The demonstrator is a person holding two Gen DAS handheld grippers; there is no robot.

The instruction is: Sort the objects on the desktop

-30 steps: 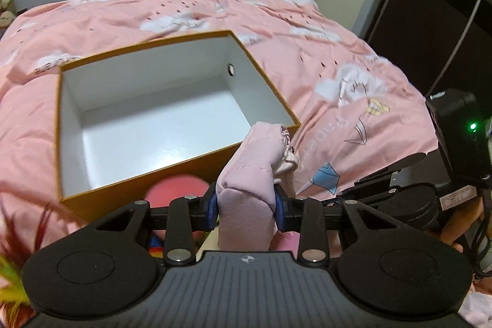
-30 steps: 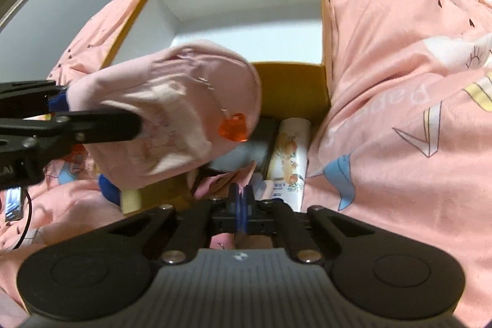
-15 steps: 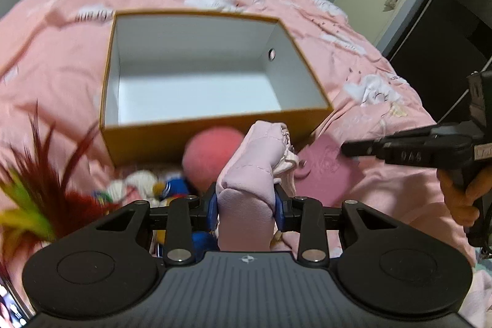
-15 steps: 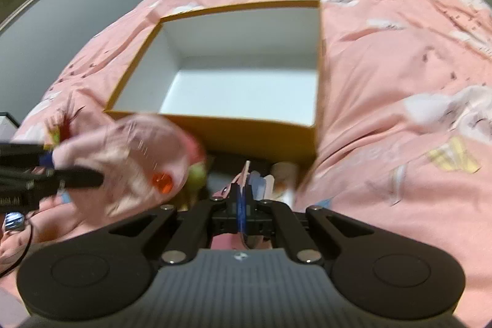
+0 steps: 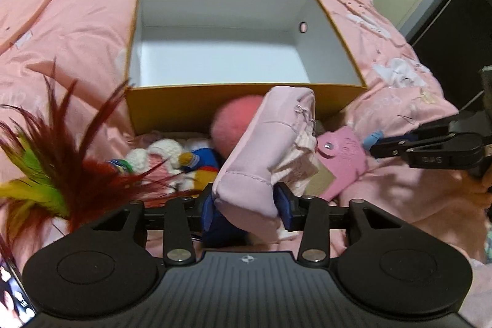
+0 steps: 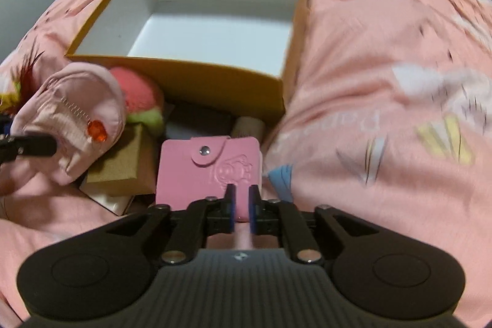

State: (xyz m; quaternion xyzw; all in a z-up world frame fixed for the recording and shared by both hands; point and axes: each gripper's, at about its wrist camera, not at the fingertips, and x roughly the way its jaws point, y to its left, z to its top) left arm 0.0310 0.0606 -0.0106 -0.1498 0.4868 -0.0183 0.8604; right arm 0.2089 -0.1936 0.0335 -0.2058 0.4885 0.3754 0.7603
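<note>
Two grippers work over a pink bedspread point(image 6: 384, 57) where a yellow box point(image 5: 190, 109) with a white inside sits open-topped toward the far side. The left gripper point(image 5: 245, 206) is clamped on a pale pink pouch point(image 5: 261, 152), its blue pads pressing the near end while the pouch leans up and away toward the near wall of the box; from the right wrist view the same pouch point(image 6: 77, 116) shows an orange gem on its zipper pull. The right gripper point(image 6: 241, 205) has its fingers a narrow gap apart, straddling the near edge of a pink snap wallet point(image 6: 209, 171); whether they grip it I cannot tell. The wallet lies just near the box, right of a brown cardboard block point(image 6: 123, 165). A pink ball point(image 5: 233, 122) rests against the box wall, and red and green feathers point(image 5: 49, 174) lie at the left.
</note>
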